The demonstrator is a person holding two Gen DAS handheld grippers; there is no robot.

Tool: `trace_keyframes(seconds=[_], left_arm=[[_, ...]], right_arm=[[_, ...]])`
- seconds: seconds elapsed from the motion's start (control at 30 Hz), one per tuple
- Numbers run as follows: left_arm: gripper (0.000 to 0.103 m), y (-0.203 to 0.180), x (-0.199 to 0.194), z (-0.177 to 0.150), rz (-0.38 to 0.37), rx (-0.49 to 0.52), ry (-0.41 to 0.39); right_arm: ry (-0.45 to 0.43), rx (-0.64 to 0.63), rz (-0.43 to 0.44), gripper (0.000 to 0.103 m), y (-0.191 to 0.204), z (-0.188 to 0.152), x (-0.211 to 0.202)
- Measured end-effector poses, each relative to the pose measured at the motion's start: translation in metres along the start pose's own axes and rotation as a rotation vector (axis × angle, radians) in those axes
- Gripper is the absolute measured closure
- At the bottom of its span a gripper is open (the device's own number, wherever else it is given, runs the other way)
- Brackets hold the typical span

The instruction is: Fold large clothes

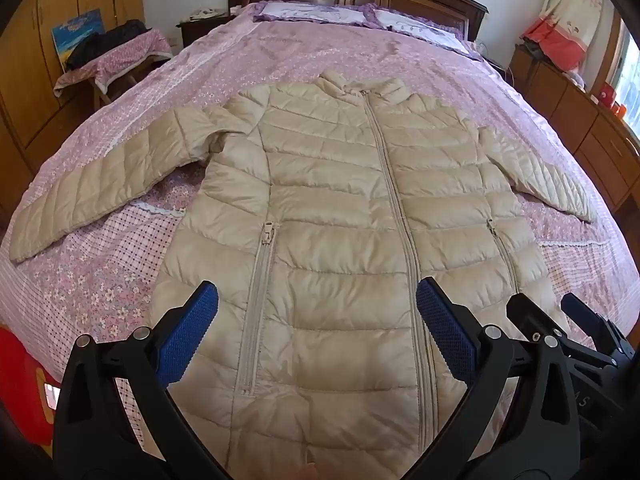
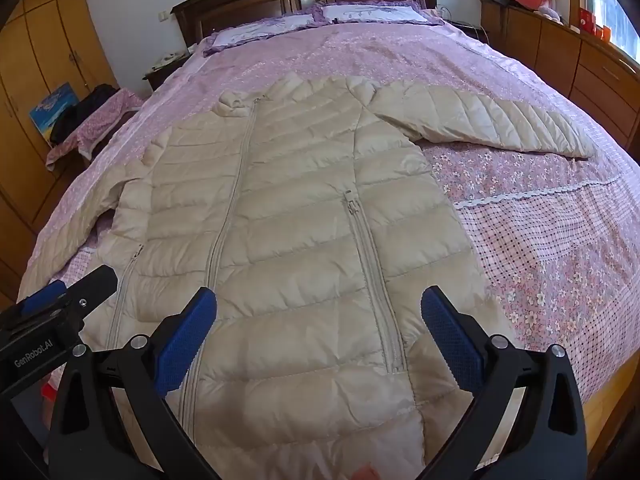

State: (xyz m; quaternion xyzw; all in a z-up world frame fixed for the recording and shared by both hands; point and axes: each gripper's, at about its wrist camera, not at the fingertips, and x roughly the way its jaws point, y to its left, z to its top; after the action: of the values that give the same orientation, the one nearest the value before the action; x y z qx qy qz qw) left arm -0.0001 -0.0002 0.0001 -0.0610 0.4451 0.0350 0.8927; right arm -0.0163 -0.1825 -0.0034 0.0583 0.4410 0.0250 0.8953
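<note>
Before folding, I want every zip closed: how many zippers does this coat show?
3: the centre front zipper, one pocket zipper on the coat's left side of the picture, another right. Others may be hidden.

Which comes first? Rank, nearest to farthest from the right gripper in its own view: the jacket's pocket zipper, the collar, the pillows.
From the right gripper:
1. Pocket zipper, just ahead between the fingers.
2. Collar, mid-bed, left.
3. Pillows, at the headboard.

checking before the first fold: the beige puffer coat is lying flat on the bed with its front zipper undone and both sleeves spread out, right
Not quite: the beige puffer coat lies flat on the bed with both sleeves spread out, but its front zipper is closed all the way up to the collar. The left wrist view shows it plainly.
</note>
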Motion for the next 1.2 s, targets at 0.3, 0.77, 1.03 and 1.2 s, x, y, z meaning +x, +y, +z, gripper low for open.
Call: trace_keyframes(seconds=[0.3,0.77,1.03,1.2], left_arm=[[0.004,0.0003,-0.0004,0.0001,0.005,0.001,0.003],[0.004,0.0054,0.0033,-0.0051,0.007,0.001,0.01],[0.004,0.005,0.0031,-0.0049,0.008,0.0,0.011],[0.004,0.0052,0.0051,-0.0032,0.009,0.001,0.014]], right_arm=[[0.011,-0.006,-0.003,0.005,-0.0002,-0.001,0.0014],[0.009,-0.001,-0.005,0.005,-0.0002,-0.001,0.0011],[0.011,-0.001,-0.006,0.005,-0.0004,-0.0015,0.0023],[0.01,-0.003,-0.007,0.005,-0.0004,-0.0013,0.0024]])
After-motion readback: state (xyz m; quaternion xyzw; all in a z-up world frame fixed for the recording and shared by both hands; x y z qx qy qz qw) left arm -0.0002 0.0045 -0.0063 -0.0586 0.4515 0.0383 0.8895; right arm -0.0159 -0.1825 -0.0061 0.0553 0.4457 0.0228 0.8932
